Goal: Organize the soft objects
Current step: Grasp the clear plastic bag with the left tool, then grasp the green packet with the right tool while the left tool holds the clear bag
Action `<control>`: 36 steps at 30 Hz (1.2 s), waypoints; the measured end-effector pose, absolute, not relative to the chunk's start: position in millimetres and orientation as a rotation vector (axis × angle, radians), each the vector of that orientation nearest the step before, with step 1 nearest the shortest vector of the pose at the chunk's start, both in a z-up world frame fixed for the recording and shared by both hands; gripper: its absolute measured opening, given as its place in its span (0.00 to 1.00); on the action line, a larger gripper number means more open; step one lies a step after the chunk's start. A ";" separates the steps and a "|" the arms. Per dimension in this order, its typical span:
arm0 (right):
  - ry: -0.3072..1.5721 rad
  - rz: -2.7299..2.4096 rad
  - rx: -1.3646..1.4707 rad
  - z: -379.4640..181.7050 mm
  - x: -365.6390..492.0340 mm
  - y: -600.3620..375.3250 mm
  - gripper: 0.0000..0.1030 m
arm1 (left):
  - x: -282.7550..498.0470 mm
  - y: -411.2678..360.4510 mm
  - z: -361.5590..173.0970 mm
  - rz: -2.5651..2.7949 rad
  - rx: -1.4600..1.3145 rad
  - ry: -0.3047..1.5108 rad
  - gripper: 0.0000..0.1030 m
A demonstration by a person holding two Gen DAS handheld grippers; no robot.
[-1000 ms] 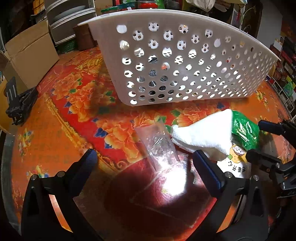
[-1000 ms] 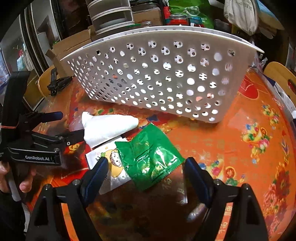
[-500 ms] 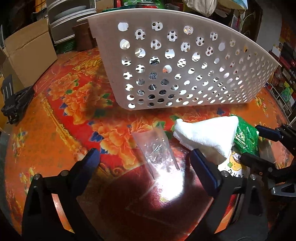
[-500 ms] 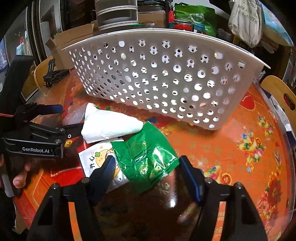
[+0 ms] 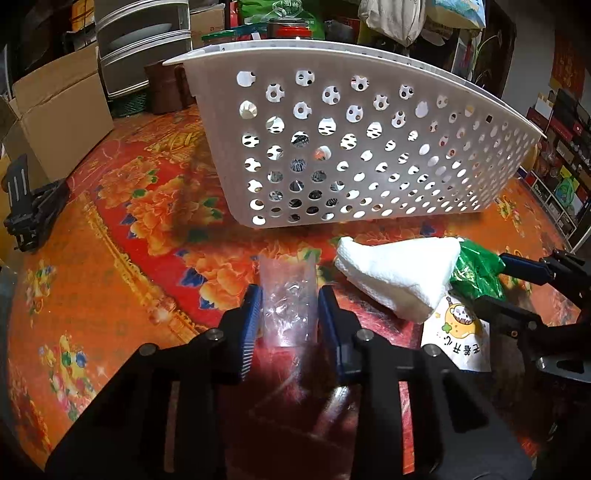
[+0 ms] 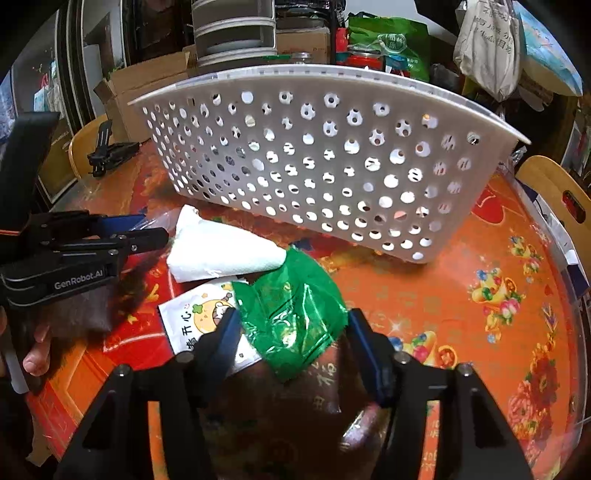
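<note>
1. The sorting looks barely begun, in my judgement: four soft things lie on the desk (image 5: 92, 258) in front of the white basket (image 5: 351, 147), none of them inside it as far as the holes let me see. Dark shapes show through some holes, but I cannot tell what they are.
2. The left gripper (image 5: 290, 314) has its fingers narrowed around a clear plastic bag (image 5: 288, 291), one blue pad at each side of it; whether they already pinch it firmly I cannot tell.
3. The right gripper (image 6: 291, 339) has its fingers at medium width on either side of a green packet (image 6: 291, 314), with a gap showing at the right finger, so nothing is held there.
4. A folded white cloth (image 6: 221, 247) lies between the two grippers, near the basket wall, and its corner touches the green packet. A white packet with a cartoon face (image 6: 192, 321) lies partly under both.
5. Left to do: lift each piece and drop it over the basket rim.
6. The desk has a glossy red and orange flowered cover that throws glare. A black clamp (image 5: 29, 210) rests at its left edge.
7. The room behind is crowded: cardboard boxes (image 5: 55, 110), stacked plastic drawers (image 6: 232, 29), bags and shelves.
</note>
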State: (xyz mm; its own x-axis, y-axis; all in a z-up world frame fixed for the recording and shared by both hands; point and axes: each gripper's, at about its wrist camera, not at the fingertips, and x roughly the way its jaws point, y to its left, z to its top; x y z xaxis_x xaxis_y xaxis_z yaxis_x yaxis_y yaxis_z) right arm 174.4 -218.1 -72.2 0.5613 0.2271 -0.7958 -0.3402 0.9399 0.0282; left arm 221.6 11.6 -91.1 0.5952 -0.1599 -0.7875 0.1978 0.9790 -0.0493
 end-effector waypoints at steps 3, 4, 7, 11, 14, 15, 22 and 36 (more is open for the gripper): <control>0.917 0.341 -0.145 -70.8 171.7 -216.1 0.43 | 221.2 13.2 -91.6 -0.214 0.047 0.909 0.28; 0.918 0.341 -0.149 -70.4 171.5 -215.7 0.42 | 220.5 13.3 -91.0 -0.215 0.047 0.907 0.28; 0.917 0.343 -0.156 -69.4 169.7 -214.1 0.38 | 217.7 12.9 -90.3 -0.216 0.045 0.901 0.28; 0.914 0.342 -0.186 -69.6 165.1 -207.3 0.33 | 217.3 12.5 -89.9 -0.213 0.041 0.904 0.28; 0.913 0.340 -0.194 -68.9 163.4 -205.4 0.29 | 217.7 13.0 -90.1 -0.212 0.040 0.906 0.28; 0.913 0.339 -0.194 -68.6 163.0 -205.2 0.29 | 217.8 13.2 -90.0 -0.212 0.041 0.906 0.28; 0.915 0.333 -0.214 -67.3 162.1 -202.1 0.25 | 217.6 13.1 -90.3 -0.213 0.044 0.906 0.28; 0.925 0.336 -0.234 -62.6 164.3 -201.9 0.00 | 205.2 8.8 -80.9 -0.213 0.061 0.842 0.27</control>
State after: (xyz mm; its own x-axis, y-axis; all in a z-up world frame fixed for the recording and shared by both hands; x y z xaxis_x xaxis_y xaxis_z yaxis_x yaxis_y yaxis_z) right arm 164.3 -201.9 -62.6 0.5554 0.1820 -0.8114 -0.3808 0.9231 -0.0536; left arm 205.2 8.8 -80.9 0.6460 -0.1630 -0.7458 0.2114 0.9769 -0.0304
